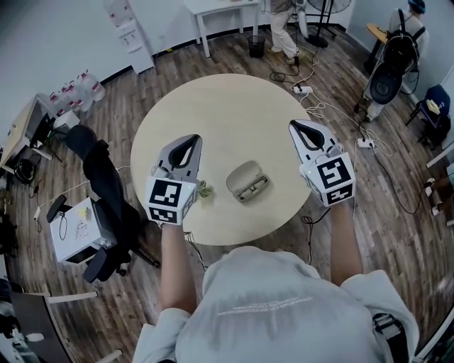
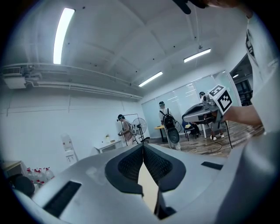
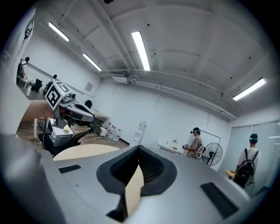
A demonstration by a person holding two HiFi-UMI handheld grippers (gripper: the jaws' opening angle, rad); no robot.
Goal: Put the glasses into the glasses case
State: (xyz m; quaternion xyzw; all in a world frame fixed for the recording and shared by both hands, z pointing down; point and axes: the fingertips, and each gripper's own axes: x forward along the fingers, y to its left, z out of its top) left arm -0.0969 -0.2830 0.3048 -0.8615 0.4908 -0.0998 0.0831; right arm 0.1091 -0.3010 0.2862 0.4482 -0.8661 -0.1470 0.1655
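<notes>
In the head view an open beige glasses case (image 1: 247, 181) lies on the round pale table (image 1: 234, 106), near its front edge. Dark-rimmed glasses (image 1: 251, 187) seem to lie inside it. My left gripper (image 1: 191, 139) is held above the table left of the case, jaws closed with nothing in them. My right gripper (image 1: 301, 125) hovers to the right of the case, also shut and empty. A small greenish thing (image 1: 206, 189) sits on the table beside the left gripper. The left gripper view (image 2: 142, 148) and right gripper view (image 3: 139, 151) point up into the room; neither shows the case.
An office chair with a dark jacket (image 1: 106, 181) and a white box (image 1: 74, 230) stand left of the table. Cables and a power strip (image 1: 365, 143) lie on the wood floor to the right. A person (image 1: 284, 25) and a white desk (image 1: 220, 10) are at the back.
</notes>
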